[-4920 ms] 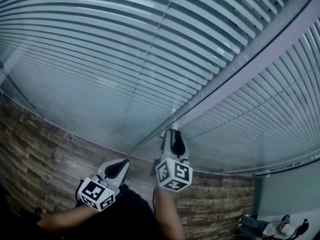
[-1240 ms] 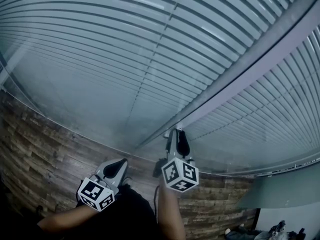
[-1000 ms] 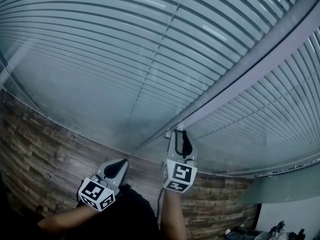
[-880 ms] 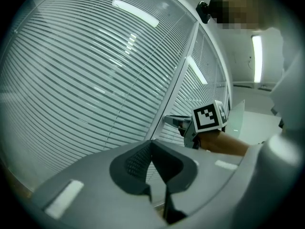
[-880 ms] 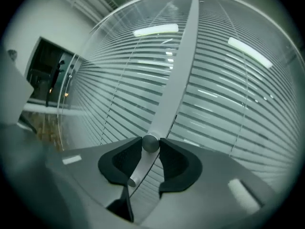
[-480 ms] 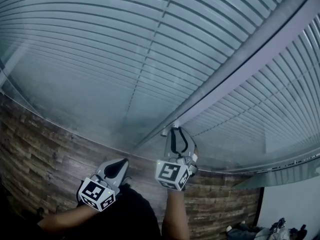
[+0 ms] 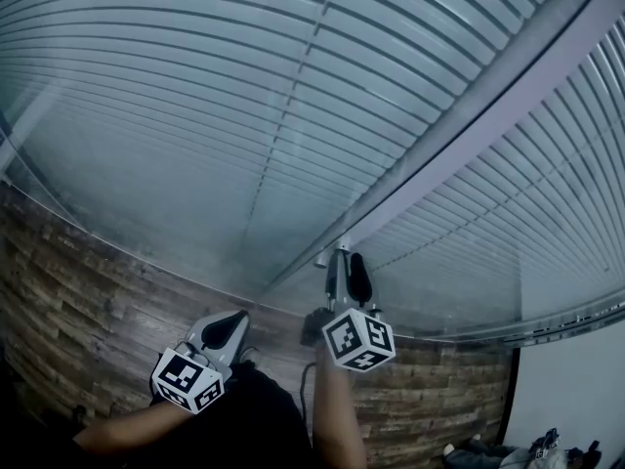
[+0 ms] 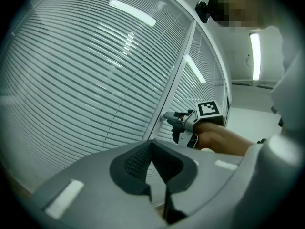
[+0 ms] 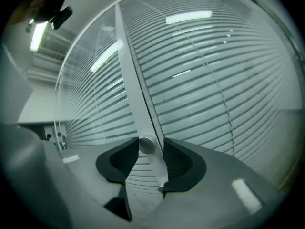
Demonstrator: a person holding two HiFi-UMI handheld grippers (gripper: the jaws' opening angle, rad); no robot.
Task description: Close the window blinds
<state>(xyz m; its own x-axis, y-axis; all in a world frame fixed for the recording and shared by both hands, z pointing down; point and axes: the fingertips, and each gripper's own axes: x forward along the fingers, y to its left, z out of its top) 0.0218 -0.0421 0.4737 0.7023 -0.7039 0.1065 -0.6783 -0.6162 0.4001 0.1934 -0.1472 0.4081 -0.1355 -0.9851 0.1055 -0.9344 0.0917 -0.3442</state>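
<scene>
Right gripper view: the right gripper (image 9: 151,139), jaws just opening, stands released around the round knob (image 9: 146,145) on the frame (image 9: 128,66). The left gripper (image 8: 153,149) is clenched, empty.

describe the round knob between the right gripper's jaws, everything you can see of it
The knob is small and round, pale grey and smooth, like plastic or metal. It sticks out from the lower part of the pale frame post that divides the two blind panels. It sits between the jaws of the right gripper, which have just been opening. It lies close to one pad, with a gap at the other, so it is not pinched.
</scene>
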